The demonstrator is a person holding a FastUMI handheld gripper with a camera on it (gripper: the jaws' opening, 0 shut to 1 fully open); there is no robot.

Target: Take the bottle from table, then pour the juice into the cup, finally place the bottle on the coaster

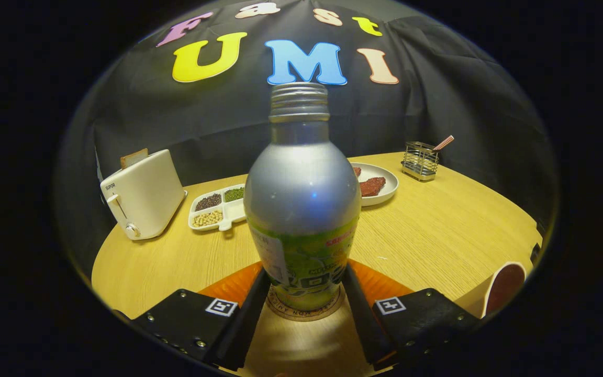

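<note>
A silver metal bottle point(301, 193) with a green label and an uncapped threaded neck stands upright between my fingers. Its base rests on a small round brown coaster point(301, 314) with lettering around the rim. My gripper point(305, 285) is shut on the bottle's lower body, with one finger pressed against each side of the label. A white cup point(503, 288) with a dark red inside sits to the right, beside my right finger.
An orange round mat point(228, 288) lies behind the bottle's base. Further back on the round wooden table point(437, 235) are a white toaster point(142, 193), a divided tray of beans point(220, 207), a plate with red food point(377, 183) and a wire holder point(420, 159).
</note>
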